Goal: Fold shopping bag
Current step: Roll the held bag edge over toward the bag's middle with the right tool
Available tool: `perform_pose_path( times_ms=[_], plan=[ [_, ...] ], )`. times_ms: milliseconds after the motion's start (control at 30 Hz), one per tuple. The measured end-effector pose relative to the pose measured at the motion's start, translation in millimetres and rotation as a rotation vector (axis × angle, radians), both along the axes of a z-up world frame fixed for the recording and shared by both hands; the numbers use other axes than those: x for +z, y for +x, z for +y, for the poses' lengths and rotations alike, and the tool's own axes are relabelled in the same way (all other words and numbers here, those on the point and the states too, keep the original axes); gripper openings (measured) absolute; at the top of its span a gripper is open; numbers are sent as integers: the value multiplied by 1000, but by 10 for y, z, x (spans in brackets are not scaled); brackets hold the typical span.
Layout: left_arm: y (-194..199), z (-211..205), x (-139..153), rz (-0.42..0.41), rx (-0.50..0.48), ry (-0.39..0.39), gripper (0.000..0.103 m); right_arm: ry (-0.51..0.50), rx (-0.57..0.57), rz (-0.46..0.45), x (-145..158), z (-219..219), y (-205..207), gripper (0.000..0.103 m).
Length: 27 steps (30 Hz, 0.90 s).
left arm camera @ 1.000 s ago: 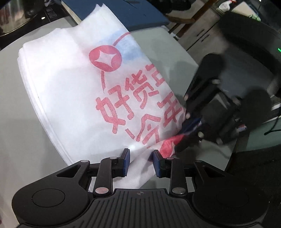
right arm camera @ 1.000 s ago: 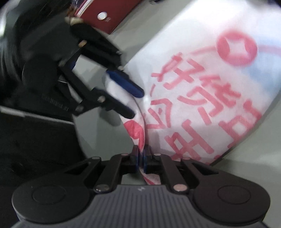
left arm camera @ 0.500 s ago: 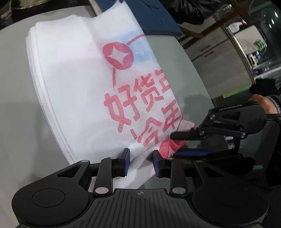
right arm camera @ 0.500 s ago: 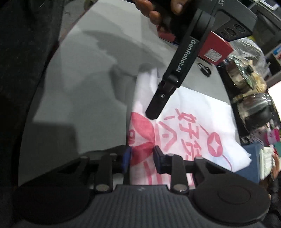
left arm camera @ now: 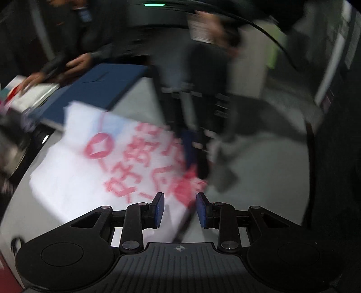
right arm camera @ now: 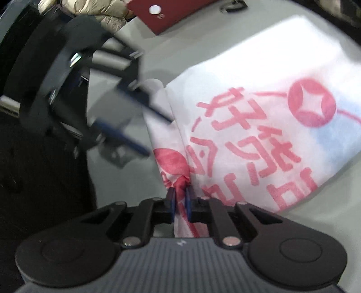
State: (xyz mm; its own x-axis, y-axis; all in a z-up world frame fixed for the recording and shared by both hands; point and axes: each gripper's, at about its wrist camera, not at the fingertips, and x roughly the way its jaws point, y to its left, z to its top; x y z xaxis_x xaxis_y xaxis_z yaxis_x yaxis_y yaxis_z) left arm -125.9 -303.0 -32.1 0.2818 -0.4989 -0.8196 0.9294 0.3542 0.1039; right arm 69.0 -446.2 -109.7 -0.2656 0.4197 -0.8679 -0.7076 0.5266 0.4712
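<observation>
A white shopping bag [right arm camera: 259, 108] with red characters and a red round logo lies folded on the grey table [right arm camera: 191, 45]. My right gripper [right arm camera: 179, 198] is shut on a bunched red-printed corner of the bag. My left gripper [left arm camera: 179, 208] is open, its blue pads just above the bag's near red corner; the bag [left arm camera: 94, 162] shows blurred in that view. In the right wrist view the left gripper [right arm camera: 144, 133] hovers open at the bag's left edge. In the left wrist view the right gripper [left arm camera: 194, 153] is a dark blur at the bag's right corner.
A dark blue flat object [left arm camera: 94, 90] lies at the table's far side with a person's hand [left arm camera: 76, 65] near it. A red booklet [right arm camera: 162, 13] lies at the far edge. The table edge drops off to dark floor on the left [right arm camera: 45, 180].
My right gripper has shut on the bag's red corner; half a second ago it was open. My left gripper has swung quickly, its view now blurred, and stays open.
</observation>
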Motion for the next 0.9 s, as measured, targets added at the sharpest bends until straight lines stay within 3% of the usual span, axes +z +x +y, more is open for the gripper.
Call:
perform_pose_path(
  times_ms=[67,133,333,367,400,433,467,567,633,733,800,833,900],
  plan=[
    [8,-76,-84,0,-34,68,31,1,-1,36,-36,33,104,6],
    [104,-112,-110,41,-17,77,31,1,-6,44,-53,62,160,6],
    [675,-80,-129,345,126,25,30,-12,-63,-52,-7,143,105,11],
    [782,-60,-151,400,150,15,30,-23,-70,-96,25,172,64,15],
    [889,-40,-172,455,174,5,31,-40,-70,-154,67,209,9,29],
    [1001,-15,-199,514,200,-9,31,-72,-50,-254,126,267,-88,53],
    [1094,15,-232,565,227,-25,31,-103,-4,-382,192,336,-227,58],
    [1289,98,-312,681,271,-60,31,-168,202,-690,248,542,-658,49],
    [1320,129,-333,701,267,-71,31,-222,317,-796,170,589,-878,33],
    [1334,202,-368,726,283,-104,31,-284,440,-926,2,502,-1235,31],
    [1321,273,-389,738,300,-138,31,-251,442,-905,118,353,-1432,27],
    [1296,305,-392,729,301,-156,31,-232,401,-838,188,313,-1402,14],
    [1226,339,-396,683,292,-188,31,-195,318,-702,328,232,-1340,12]
  ],
)
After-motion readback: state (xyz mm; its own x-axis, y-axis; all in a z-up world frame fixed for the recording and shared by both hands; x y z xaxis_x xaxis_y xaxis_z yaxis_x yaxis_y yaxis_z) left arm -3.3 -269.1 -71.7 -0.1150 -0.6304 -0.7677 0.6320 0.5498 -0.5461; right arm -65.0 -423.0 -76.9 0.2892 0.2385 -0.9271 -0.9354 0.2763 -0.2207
